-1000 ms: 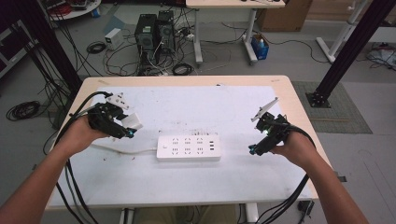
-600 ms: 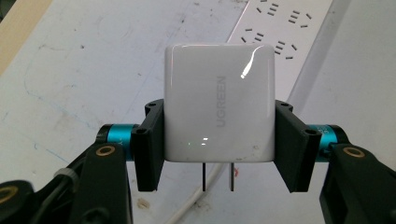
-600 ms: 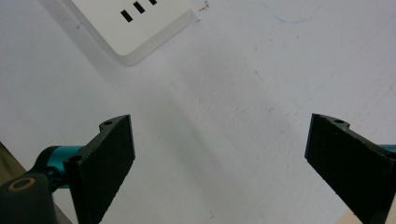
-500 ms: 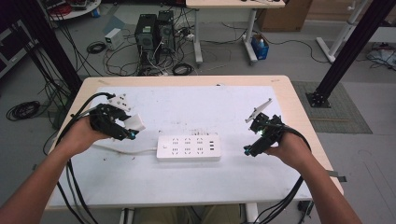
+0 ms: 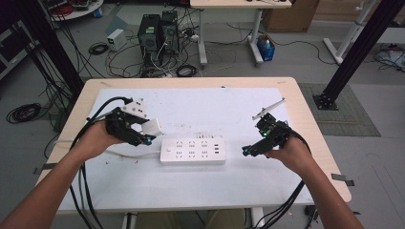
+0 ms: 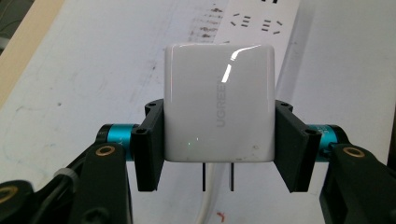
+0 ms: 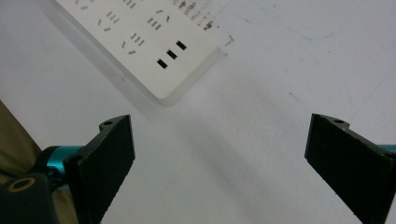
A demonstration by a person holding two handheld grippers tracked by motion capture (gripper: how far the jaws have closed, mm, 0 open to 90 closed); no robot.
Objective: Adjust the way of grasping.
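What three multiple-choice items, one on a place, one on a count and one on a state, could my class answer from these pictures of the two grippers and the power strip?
1. Where does the power strip lie?
A. on the table between the two grippers
B. on the floor
C. in the right gripper

2. How many metal prongs show under the white charger?
A. none
B. two
C. four

3. How is the right gripper?
A. shut on the charger
B. shut on a cable
C. open, holding nothing

Answers: 1 A, the high view shows it between the left gripper and the right one; 2 B, two prongs point down in the left gripper view; 3 C, its jaws stand wide apart over bare table.
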